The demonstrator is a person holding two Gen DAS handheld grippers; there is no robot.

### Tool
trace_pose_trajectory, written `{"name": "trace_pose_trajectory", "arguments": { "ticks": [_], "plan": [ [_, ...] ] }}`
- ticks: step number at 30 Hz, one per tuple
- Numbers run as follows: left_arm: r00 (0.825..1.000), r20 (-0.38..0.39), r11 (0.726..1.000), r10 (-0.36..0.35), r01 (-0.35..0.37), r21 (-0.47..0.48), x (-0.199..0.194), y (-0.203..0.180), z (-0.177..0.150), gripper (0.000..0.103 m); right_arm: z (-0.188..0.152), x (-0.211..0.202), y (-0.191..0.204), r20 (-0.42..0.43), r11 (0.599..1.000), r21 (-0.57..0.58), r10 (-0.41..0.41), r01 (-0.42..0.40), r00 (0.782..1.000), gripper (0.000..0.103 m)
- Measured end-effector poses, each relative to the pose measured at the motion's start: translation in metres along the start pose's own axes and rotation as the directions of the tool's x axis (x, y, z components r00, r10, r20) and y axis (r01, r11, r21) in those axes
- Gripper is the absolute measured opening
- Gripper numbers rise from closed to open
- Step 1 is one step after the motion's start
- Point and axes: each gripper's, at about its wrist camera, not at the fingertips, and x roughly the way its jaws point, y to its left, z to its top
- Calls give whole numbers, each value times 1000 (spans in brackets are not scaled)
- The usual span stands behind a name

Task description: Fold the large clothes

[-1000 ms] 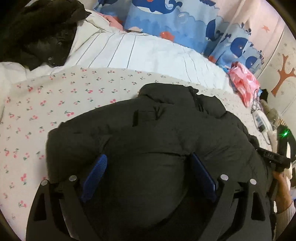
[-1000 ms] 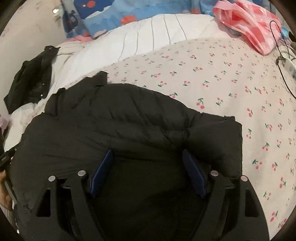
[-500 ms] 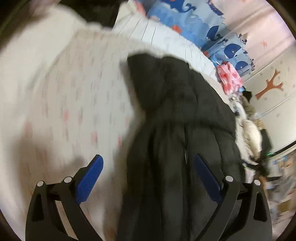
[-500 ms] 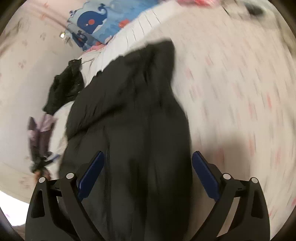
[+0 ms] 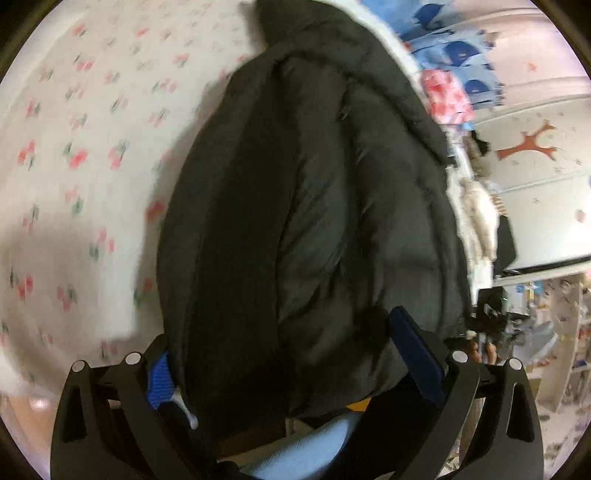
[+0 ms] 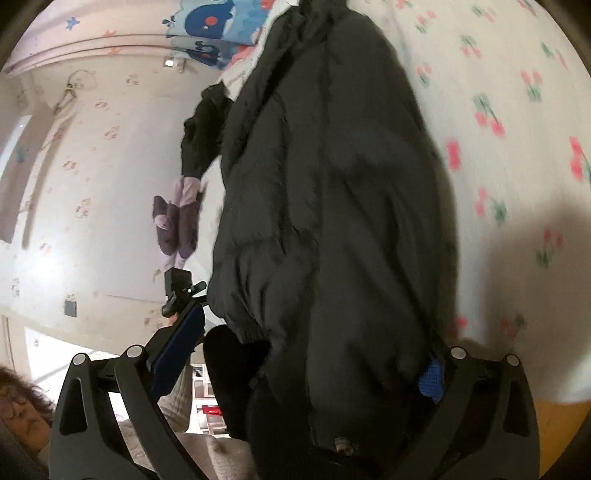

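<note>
Lifting the jacket [image 5: 314,221] off the bed [image 5: 92,147], both grippers are working with fingers apart, bunched fabric filling each gap: left gripper [image 5: 291,362], right gripper [image 6: 306,362]. Judging by the sag, keeping both ends level should stop folds slipping.

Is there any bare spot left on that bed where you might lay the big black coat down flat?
The cherry-print sheet lies bare on one side of the black puffer jacket; the right wrist view shows bare sheet on its other side too. It gets crowded toward the head of the bed, with the whale-print bedding, a pink bag and another dark garment.
</note>
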Motion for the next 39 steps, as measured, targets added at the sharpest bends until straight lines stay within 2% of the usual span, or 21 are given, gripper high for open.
{"name": "trace_pose_trajectory", "arguments": {
  "ticks": [1,2,4,5,6,8,12,16,21,23,24,25,26,27,29,31,32,33,34,36,39],
  "plan": [
    [1000,7,1000,16,-16,-8,2,-1,-3,94,-3,1,0,16,1000,-4,10,-10,1000,90],
    [999,30,999,39,-39,-10,1,-3,-5,86,-6,2,2,29,1000,-15,13,-13,1000,83],
    [998,48,1000,28,-28,-14,-1,-9,-5,62,-11,3,7,53,999,-33,17,-15,998,44],
    [998,60,1000,20,-20,-11,-4,-15,-6,40,-12,5,11,69,999,-43,26,-23,997,41],
    [998,67,1000,13,-13,-5,-7,-20,-6,30,-12,7,15,83,998,-56,32,-28,996,37],
    [995,101,1000,9,-10,12,-15,-32,-6,20,-10,6,35,131,994,-92,68,-56,989,30],
    [979,187,997,-77,74,25,-47,-59,-9,13,-2,-10,72,231,977,-159,180,-145,956,22],
    [956,246,986,-160,143,83,-85,-86,-18,11,3,-39,119,284,950,-243,262,-195,922,20],
    [930,264,961,-257,218,169,-131,-113,-51,11,-23,-73,153,266,920,-332,302,-207,915,20],
    [937,227,954,-265,220,204,-133,-118,-69,11,-45,-79,151,181,912,-351,287,-211,941,22],
    [945,195,950,-264,219,225,-136,-108,-80,11,-55,-81,145,142,918,-353,241,-178,960,24],
    [957,150,946,-249,208,247,-135,-97,-91,15,-61,-79,137,109,927,-342,201,-153,974,34],
    [969,109,948,-221,187,258,-128,-90,-99,28,-68,-75,122,62,942,-310,155,-129,986,42],
    [982,56,956,-182,163,244,-116,-75,-109,47,-72,-72,111,42,953,-283,124,-107,991,60],
    [990,38,972,-137,128,197,-107,-53,-119,61,-79,-73,75,32,979,-191,71,-64,997,66],
    [984,106,981,-146,129,147,-113,-27,-125,67,-80,-80,42,56,992,-98,86,-80,995,66],
    [975,138,980,-172,155,127,-118,-19,-125,80,-79,-83,31,77,993,-69,97,-91,992,67],
    [957,210,979,-198,182,91,-130,-7,-124,91,-77,-84,25,87,993,-54,105,-100,991,68],
    [940,272,979,-204,194,65,-138,2,-122,96,-75,-82,18,88,992,-37,124,-121,988,72],
    [922,314,973,-226,228,31,-143,17,-112,96,-71,-74,14,75,992,-27,125,-123,989,80],
    [932,283,970,-228,242,-16,-124,26,-98,96,-66,-56,10,44,992,-20,124,-123,991,88]
  ]
}}
